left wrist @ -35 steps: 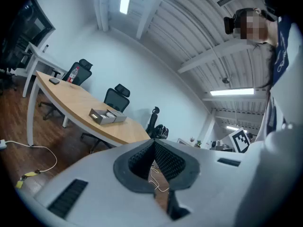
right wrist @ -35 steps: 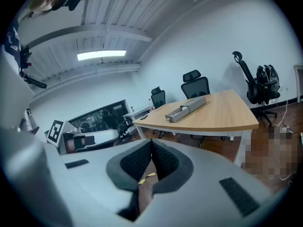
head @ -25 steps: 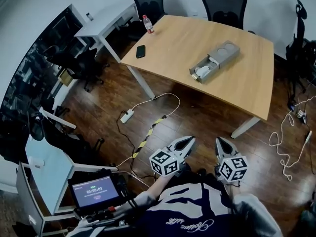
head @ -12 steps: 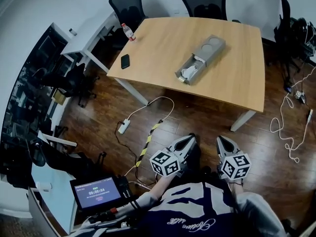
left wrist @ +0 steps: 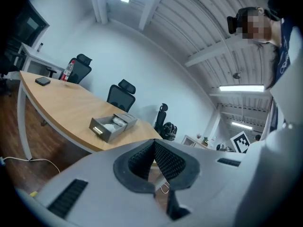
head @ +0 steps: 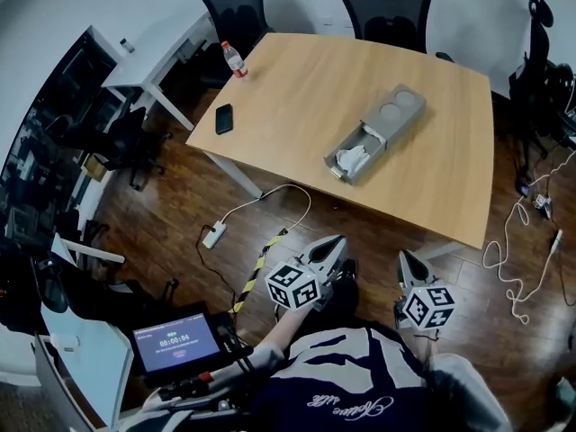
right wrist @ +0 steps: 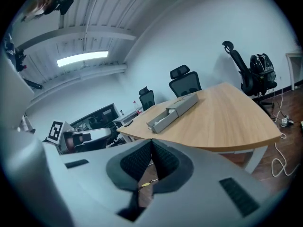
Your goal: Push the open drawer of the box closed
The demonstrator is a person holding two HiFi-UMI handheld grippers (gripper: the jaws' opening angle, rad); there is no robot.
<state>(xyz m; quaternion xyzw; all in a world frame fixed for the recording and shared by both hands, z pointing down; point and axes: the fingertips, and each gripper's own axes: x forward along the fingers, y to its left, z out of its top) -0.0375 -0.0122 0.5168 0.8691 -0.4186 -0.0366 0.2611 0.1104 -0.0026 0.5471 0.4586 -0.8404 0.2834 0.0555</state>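
Note:
A grey box [head: 392, 121] lies on the wooden table [head: 288, 97], its drawer [head: 353, 158] pulled out toward the near edge with white items inside. Both grippers are held low near the person's body, well short of the table. My left gripper [head: 329, 250] is shut with nothing in it, and so is my right gripper [head: 406, 265]. From the left gripper view the box [left wrist: 113, 126] shows far off beyond the closed left gripper [left wrist: 154, 144]. In the right gripper view the box [right wrist: 173, 111] lies far beyond the closed right gripper [right wrist: 151, 141].
A black phone [head: 223, 118] and a water bottle [head: 234, 59] sit at the table's left end. Two office chairs [head: 236, 3] [head: 389, 7] stand behind it. A power strip [head: 213, 235] with cables lies on the wood floor, and a tablet [head: 174, 340] is at lower left.
The head view has shifted and the table now sits a little nearer. Both grippers stay shut and close to the body.

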